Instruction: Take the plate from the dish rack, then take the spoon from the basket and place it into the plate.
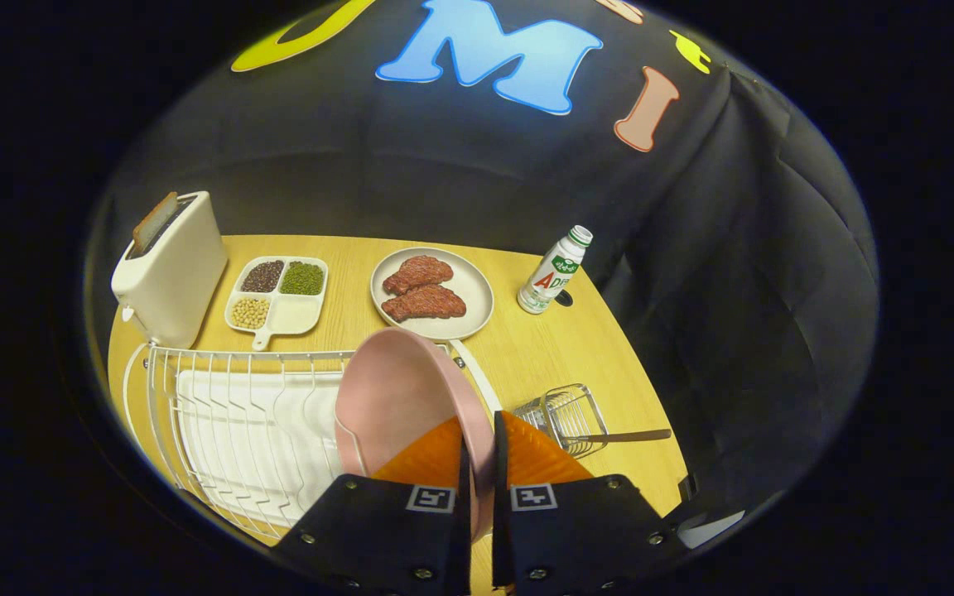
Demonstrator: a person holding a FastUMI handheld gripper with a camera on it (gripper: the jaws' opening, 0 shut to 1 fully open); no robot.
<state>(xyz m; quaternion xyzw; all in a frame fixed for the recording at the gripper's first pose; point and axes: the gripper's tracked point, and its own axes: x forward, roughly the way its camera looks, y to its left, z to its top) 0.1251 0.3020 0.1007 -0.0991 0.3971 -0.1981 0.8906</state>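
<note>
A pink plate (398, 397) stands on edge at the right end of the white wire dish rack (220, 414). My gripper (479, 434) is shut on the plate's right rim, one finger on each face. Just to the right of the fingers sits a small wire basket (566, 414) on the wooden table, with a spoon (622, 435) lying in it; its handle sticks out to the right.
Beyond the rack stand a white toaster (171, 269), a divided tray of beans (278, 294), a pale plate with two pieces of meat (431, 294) and a small bottle (554, 271). Bare wooden table (543, 348) lies between the meat plate and the basket.
</note>
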